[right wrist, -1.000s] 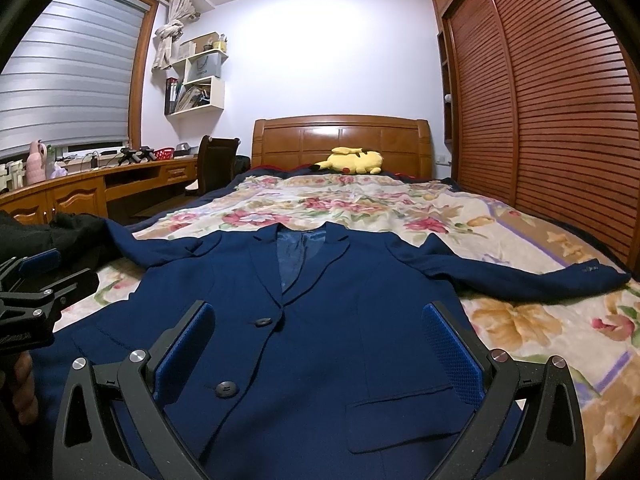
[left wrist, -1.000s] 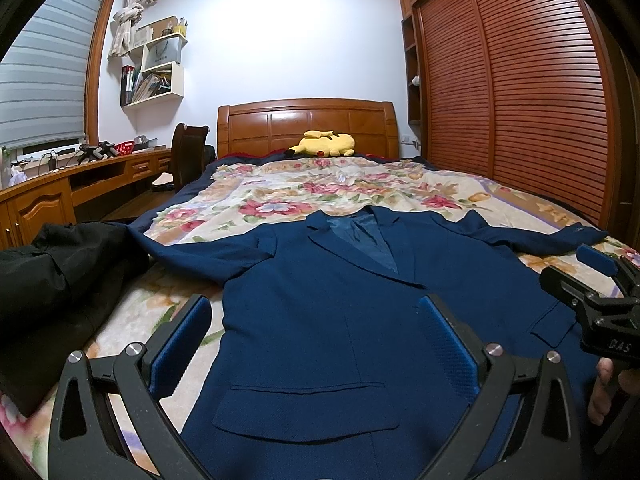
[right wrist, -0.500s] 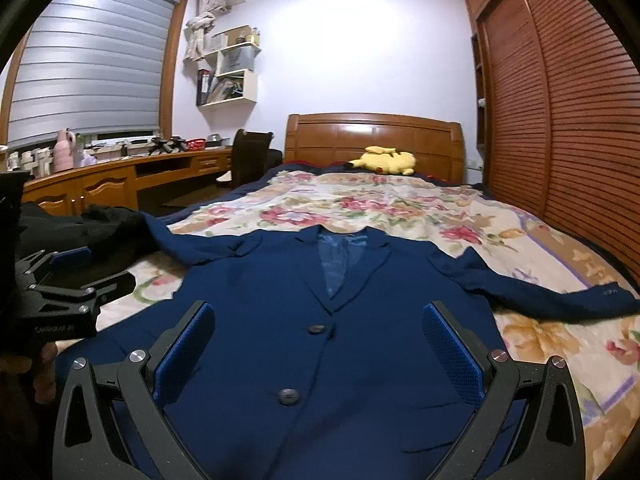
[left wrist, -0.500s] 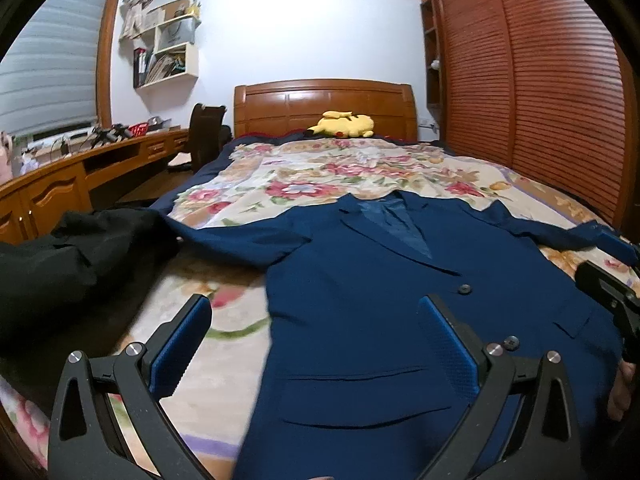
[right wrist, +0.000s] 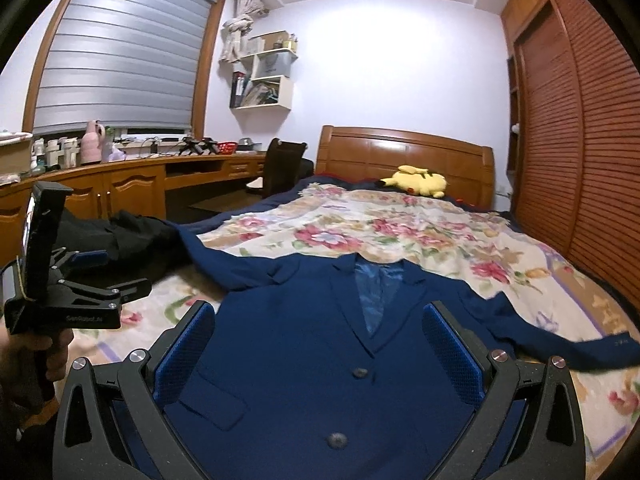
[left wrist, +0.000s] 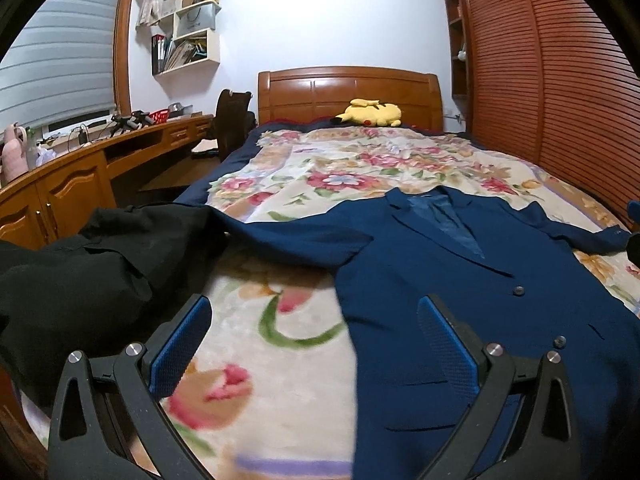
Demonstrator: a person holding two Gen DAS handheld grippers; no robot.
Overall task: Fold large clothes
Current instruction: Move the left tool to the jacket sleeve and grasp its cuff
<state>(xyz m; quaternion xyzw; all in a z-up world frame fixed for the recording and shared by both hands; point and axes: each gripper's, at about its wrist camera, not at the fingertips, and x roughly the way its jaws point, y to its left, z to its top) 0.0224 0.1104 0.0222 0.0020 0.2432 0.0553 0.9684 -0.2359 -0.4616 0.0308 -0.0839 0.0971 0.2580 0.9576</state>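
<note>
I see a navy-blue woven suit jacket with lighter blue lining on a cream blanket patterned with pink and red flowers, a crumpled black garment, a yellow plush toy.

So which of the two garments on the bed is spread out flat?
The blue jacket, lying face up with its sleeves out to the sides and its buttons showing. The black garment to its left sits in a crumpled heap at the bed's edge.
</note>
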